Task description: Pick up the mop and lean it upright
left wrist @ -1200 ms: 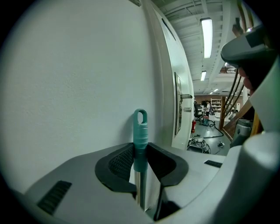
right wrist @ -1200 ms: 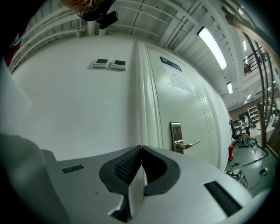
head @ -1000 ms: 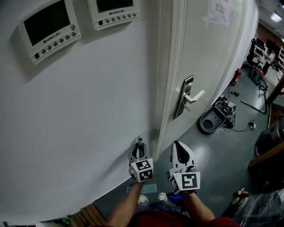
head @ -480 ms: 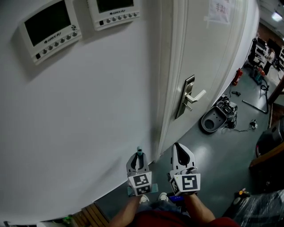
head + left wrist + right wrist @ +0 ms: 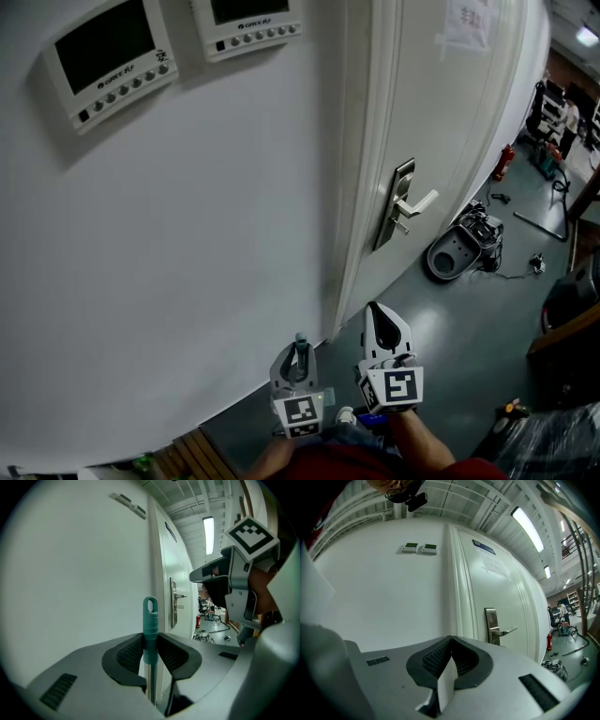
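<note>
The mop's teal handle tip (image 5: 150, 619), with a hanging loop at its end, stands upright between the pads of my left gripper (image 5: 150, 648), which is shut on it. In the head view this gripper (image 5: 297, 359) is low, in front of the white wall, with the handle tip (image 5: 301, 345) poking out of it. A sliver of the teal mop head (image 5: 324, 397) shows on the floor beside the marker cube. Just to the right, my right gripper (image 5: 376, 311) points at the door frame. Its jaws (image 5: 450, 641) are shut with nothing in them.
A white wall (image 5: 187, 244) with two control panels (image 5: 112, 56) fills the left. A white door with a metal lever handle (image 5: 405, 208) is on the right. On the grey floor beyond lie a round grey machine (image 5: 452, 253), cables and a red extinguisher (image 5: 500, 161).
My left gripper has drawn back from the wall toward the person, still holding the mop handle. The right gripper has stayed where it was.
</note>
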Demonstrator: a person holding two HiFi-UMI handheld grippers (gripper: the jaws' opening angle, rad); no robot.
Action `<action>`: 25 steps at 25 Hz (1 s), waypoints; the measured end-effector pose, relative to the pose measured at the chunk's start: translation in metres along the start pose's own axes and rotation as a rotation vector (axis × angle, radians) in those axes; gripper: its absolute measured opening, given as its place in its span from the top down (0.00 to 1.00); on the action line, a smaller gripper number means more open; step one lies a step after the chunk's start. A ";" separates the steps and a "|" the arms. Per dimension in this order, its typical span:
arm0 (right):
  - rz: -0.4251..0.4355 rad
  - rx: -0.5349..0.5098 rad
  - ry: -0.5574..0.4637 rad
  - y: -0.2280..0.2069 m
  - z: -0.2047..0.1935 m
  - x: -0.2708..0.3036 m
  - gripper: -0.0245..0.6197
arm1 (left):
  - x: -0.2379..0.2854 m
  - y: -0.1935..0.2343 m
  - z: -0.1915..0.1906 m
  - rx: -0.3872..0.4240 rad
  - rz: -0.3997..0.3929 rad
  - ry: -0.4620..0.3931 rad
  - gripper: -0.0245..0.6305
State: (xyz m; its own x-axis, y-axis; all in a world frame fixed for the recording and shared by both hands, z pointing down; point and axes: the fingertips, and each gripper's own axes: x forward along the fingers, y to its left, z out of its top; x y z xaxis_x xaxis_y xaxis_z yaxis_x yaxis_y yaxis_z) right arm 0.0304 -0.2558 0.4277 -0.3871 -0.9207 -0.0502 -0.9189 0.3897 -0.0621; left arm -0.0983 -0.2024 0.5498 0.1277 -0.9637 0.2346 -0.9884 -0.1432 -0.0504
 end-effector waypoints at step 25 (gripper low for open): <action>0.008 -0.004 -0.012 0.005 0.006 -0.009 0.94 | -0.027 0.013 0.054 -0.052 0.015 -0.138 0.80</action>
State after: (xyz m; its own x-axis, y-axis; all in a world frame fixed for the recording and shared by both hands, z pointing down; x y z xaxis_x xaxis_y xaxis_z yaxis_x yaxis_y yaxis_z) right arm 0.0300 -0.2457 0.4223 -0.3937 -0.9171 -0.0625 -0.9160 0.3971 -0.0575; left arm -0.1107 -0.1900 0.4904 0.1194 -0.9880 0.0981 -0.9928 -0.1201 -0.0015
